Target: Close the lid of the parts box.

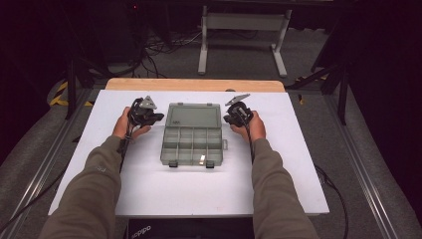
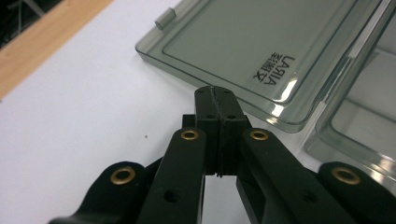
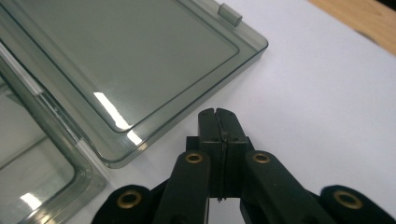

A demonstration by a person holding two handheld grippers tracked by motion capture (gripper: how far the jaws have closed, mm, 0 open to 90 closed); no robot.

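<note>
A smoky clear plastic organiser box [image 1: 192, 144] lies open at the middle of the white board, its divided tray nearest the person. Its lid [image 1: 194, 116] is folded flat away from them. My left gripper [image 1: 160, 117] sits at the lid's left edge, jaws pressed together with nothing between them. In the left gripper view the gripper [image 2: 215, 95] points at the lid's rim [image 2: 280, 122], just short of it. My right gripper [image 1: 227, 119] mirrors this at the lid's right edge. It is shut and empty [image 3: 218, 116], close beside the lid's corner [image 3: 135, 144].
The white board [image 1: 149, 189] lies on a wooden table whose edge [image 1: 194, 84] shows at the back. A small latch tab [image 3: 229, 14] sticks up from the lid's far edge. A white metal stand [image 1: 244, 22] and cables lie on the floor beyond.
</note>
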